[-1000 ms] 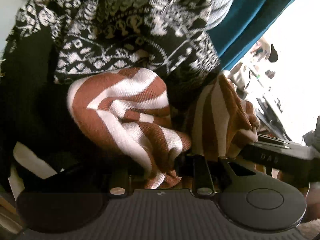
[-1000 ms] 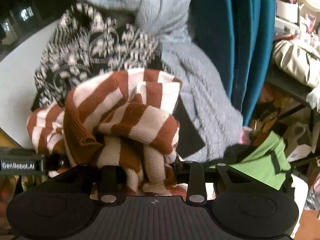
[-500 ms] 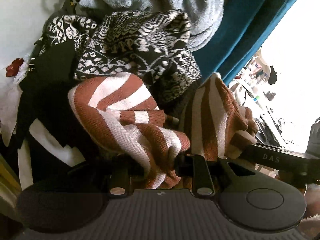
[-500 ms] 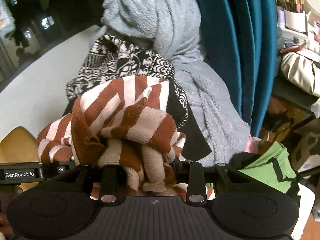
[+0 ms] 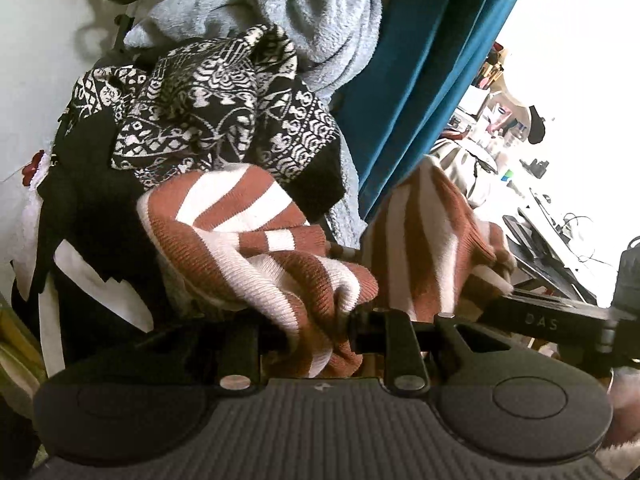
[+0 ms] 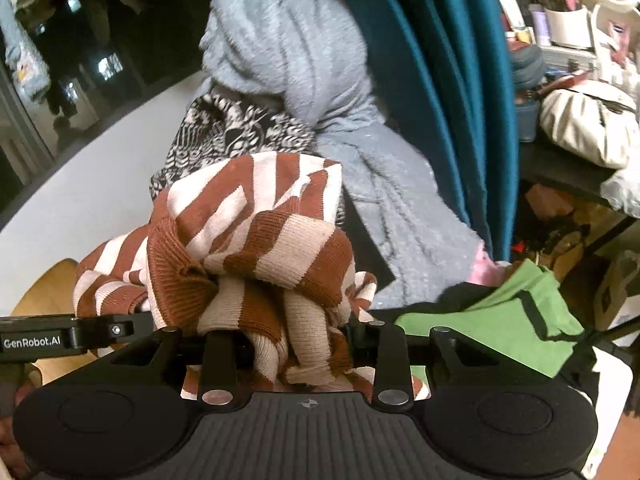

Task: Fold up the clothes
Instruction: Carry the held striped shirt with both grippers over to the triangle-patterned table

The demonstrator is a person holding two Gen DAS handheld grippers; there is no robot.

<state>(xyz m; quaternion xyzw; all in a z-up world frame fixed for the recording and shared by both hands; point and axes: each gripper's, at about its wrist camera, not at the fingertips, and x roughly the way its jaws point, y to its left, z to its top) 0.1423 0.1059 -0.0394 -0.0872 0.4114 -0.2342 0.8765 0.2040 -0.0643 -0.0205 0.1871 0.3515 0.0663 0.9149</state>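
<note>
A brown-and-white striped knit sweater (image 5: 256, 248) hangs bunched between both grippers. My left gripper (image 5: 316, 332) is shut on a fold of it, cloth bulging over the fingers. In the right wrist view the same striped sweater (image 6: 256, 240) is gathered in a thick wad, and my right gripper (image 6: 292, 340) is shut on it. The other gripper shows at each view's edge: the right gripper (image 5: 552, 320) in the left view, the left gripper (image 6: 60, 338) in the right view. The fingertips are hidden by cloth.
Behind lies a pile: a black-and-white patterned knit (image 5: 216, 120), a fluffy grey-blue garment (image 6: 304, 64), and a black garment (image 5: 84, 208). A teal curtain (image 5: 432, 60) hangs at right. A green cloth (image 6: 500, 320) lies low right, with a cluttered shelf (image 6: 568, 20) beyond.
Both grippers have drawn back from the pile with the striped sweater held in them. More of the grey-blue garment and white surface shows now.
</note>
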